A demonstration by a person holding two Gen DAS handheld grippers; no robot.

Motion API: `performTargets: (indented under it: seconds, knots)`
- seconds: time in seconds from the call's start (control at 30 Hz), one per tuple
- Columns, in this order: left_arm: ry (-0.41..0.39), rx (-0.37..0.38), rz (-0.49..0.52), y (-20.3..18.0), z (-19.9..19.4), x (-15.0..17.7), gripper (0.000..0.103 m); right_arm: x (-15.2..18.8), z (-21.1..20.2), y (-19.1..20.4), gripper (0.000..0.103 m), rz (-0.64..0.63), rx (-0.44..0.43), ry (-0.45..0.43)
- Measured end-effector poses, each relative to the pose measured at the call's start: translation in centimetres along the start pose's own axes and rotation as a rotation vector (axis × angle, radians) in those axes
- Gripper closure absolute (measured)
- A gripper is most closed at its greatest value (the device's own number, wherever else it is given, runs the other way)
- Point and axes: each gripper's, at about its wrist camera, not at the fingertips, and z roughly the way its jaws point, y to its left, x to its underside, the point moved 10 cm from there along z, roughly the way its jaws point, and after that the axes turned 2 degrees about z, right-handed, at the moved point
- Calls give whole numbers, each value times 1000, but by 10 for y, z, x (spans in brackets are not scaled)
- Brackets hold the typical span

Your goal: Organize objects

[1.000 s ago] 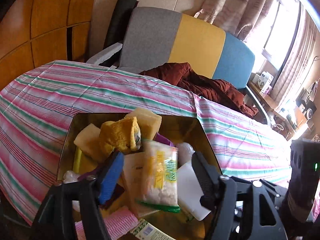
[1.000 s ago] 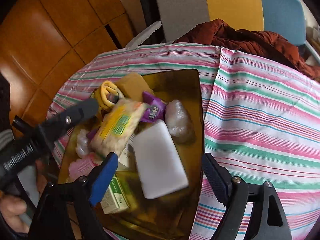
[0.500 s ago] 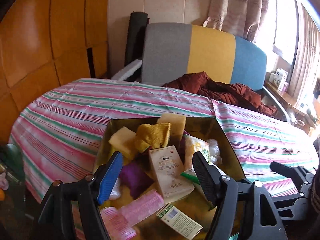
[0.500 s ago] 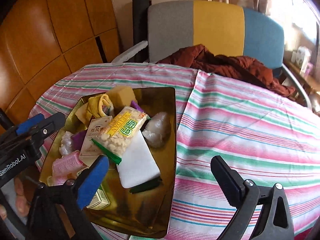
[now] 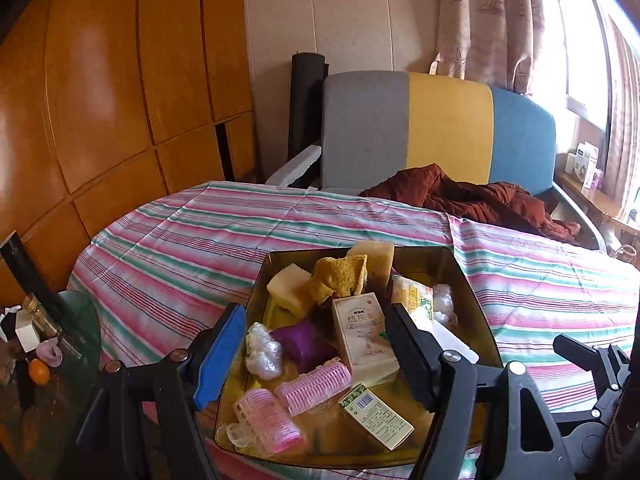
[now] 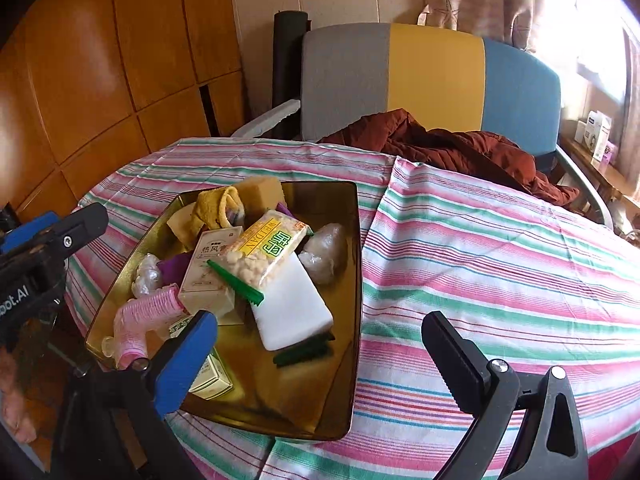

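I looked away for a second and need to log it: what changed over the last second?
Both grippers pulled back from the tray. The left gripper let go of the snack bag, which now lies on the white block. The right gripper stayed open and empty; the tray stayed put.

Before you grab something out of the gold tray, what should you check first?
1. Left gripper open and empty: ok.
2. Right gripper open and empty: ok.
3. Gold tray fully on the striped tablecloth: not ok, its near corner seems to overhang.
4. Snack bag on top, free to lift: ok.
5. White block free: not ok, the bag overlaps it.
6. What goes where: cannot tell.
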Motion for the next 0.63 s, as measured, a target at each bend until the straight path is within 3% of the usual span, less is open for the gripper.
performTargets:
  seconds: [0.3, 0.4, 0.63]
  knots:
    - [0, 4, 14, -3, -10, 8, 30, 1, -4, 3, 0, 5, 8, -12]
    - [-23, -5, 15, -2, -13, 7, 37, 1, -3, 4, 0, 2, 12, -13]
    - [-23, -6, 16, 2, -14, 5, 40, 1, -5, 8, 0, -7, 14, -20]
